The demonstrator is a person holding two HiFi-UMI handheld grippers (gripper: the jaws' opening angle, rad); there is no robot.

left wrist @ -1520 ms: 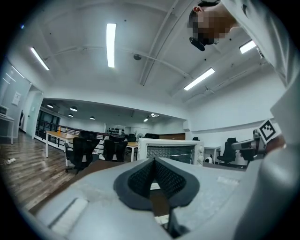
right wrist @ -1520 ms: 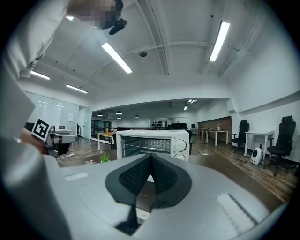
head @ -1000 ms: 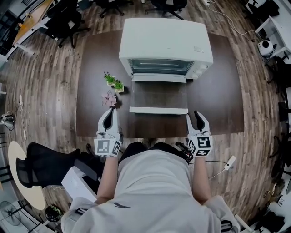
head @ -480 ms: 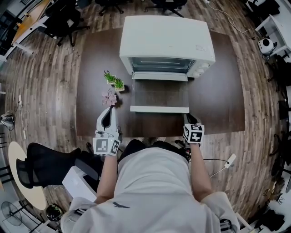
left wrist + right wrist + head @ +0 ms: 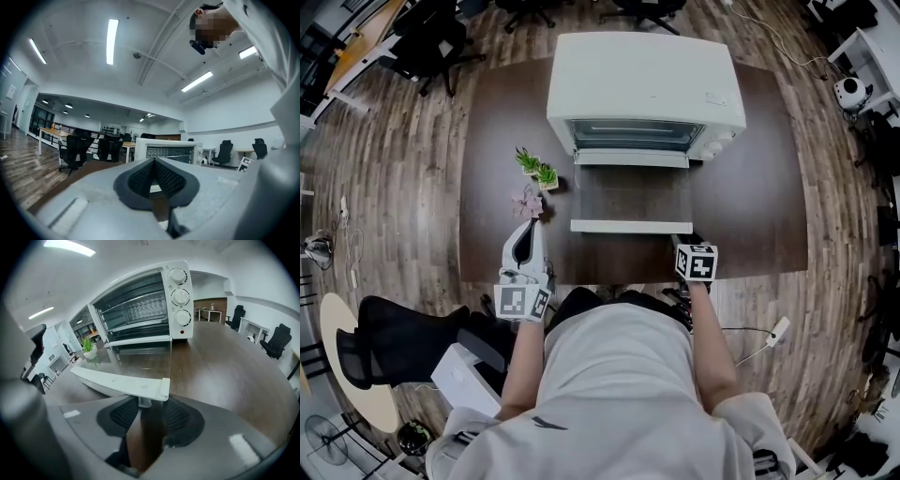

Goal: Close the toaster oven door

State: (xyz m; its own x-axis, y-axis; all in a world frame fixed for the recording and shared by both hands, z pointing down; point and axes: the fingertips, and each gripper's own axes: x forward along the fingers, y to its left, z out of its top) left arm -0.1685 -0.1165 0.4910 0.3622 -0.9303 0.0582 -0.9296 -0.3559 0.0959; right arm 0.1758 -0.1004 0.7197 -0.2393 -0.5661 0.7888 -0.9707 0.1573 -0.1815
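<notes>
The right gripper sits at the near edge of the dark brown wooden table. Its jaws are opening, and they stand apart round the right-hand post of the white bar handle without pressing on it. That handle edges the glass door, which lies flat and open towards the near edge. It hinges on the white box-shaped toaster oven at the middle of the far edge.

The door looks stiff and fairly light, but the pane is breakable and smooth, so the handle is the place to push or lift. It likely swings freely and should be eased up, not slammed.

The left gripper hovers at the near edge, tips together, empty.
</notes>
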